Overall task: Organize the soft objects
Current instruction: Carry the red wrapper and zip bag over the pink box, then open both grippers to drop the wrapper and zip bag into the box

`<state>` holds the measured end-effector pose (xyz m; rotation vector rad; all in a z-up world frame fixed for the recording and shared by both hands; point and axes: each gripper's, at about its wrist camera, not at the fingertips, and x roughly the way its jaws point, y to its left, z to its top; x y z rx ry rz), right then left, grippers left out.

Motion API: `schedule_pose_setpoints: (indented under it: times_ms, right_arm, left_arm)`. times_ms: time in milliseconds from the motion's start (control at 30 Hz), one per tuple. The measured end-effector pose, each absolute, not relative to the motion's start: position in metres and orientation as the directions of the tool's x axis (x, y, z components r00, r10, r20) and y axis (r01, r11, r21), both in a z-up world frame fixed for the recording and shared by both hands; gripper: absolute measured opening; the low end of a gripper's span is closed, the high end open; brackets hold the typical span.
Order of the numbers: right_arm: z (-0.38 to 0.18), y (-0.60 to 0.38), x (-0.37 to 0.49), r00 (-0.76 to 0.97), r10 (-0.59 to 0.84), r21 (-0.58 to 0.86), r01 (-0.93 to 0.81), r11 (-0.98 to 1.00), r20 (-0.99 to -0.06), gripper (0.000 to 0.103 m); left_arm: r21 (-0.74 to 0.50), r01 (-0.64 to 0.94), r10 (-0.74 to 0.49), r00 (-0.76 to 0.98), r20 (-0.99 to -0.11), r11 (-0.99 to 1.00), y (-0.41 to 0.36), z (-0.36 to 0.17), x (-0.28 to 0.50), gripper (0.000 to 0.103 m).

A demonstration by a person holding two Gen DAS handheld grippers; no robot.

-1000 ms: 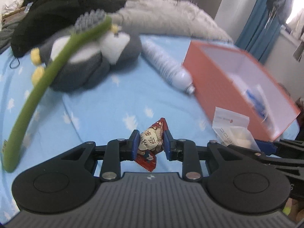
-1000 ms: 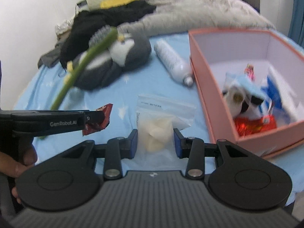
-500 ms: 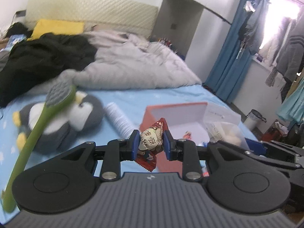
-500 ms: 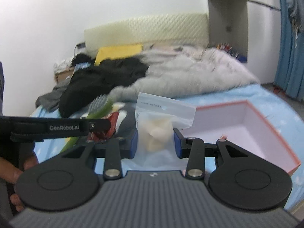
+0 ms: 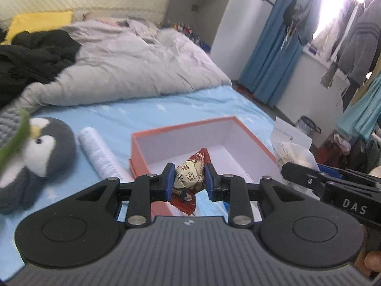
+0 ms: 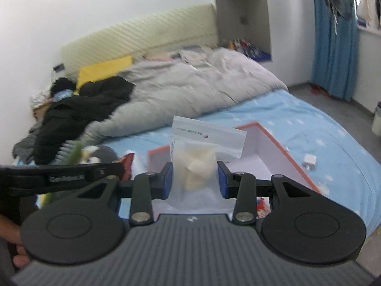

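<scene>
Red wrapped candy [image 5: 189,178], pinched across its plump middle by the left gripper [image 5: 187,180], twisted foil ends sticking out above and below the blue pads. Likely very light, crinkly, a little slippery at the foil; best held on the body as now, not by the flimsy tails. Hanging just over the near rim of the orange box [image 5: 252,140], so probably ready for release into its white interior.

Clear zip bag [image 6: 194,166] of pale soft lumps, clamped at mid-height by the right gripper [image 6: 193,181], sealed top strip standing up free, lower part sagging below the pads. Probably light and slack, film slick, contents liable to shift; a grip on the filled part looks safer than on the bare strip. Held near, in front of the same box [image 6: 273,152].

Further out, on the blue star-print sheet [image 5: 133,112]: white rolled towel [image 5: 97,155] just left of the box, grey penguin plush [image 5: 35,157] farther left, a blurred green brush handle [image 5: 14,143] across it. Small white charger [image 6: 309,160] right of the box. Far: rumpled grey duvet [image 5: 123,71], black clothing [image 5: 31,59], yellow pillow [image 5: 38,21].
</scene>
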<state>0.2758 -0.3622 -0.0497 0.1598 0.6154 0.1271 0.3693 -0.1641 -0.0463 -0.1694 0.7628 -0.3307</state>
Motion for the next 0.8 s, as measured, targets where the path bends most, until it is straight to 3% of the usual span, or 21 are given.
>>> schedule_pose_setpoints:
  times_ms: [533,700,800]
  right_arm:
    - [-0.153,-0.404,0.393,0.646,0.163,0.213,0.000,0.977,-0.745,0.043]
    - [-0.170,-0.404,0.405,0.604,0.162,0.206,0.003,0.979,-0.780,0.047]
    - [-0.173,-0.405,0.404,0.593,0.159,0.202,0.007,0.979,-0.789,0.054]
  left_arm:
    - [-0.200,0.256,-0.308,0.512,-0.802,0.946,-0.229,-0.152,0.503,0.032]
    - [-0.205,0.254,-0.307,0.478,-0.823,0.945,-0.227,-0.168,0.515,0.035]
    - [-0.223,0.238,-0.314,0.470,-0.825,0.945,-0.222,-0.170,0.517,0.038]
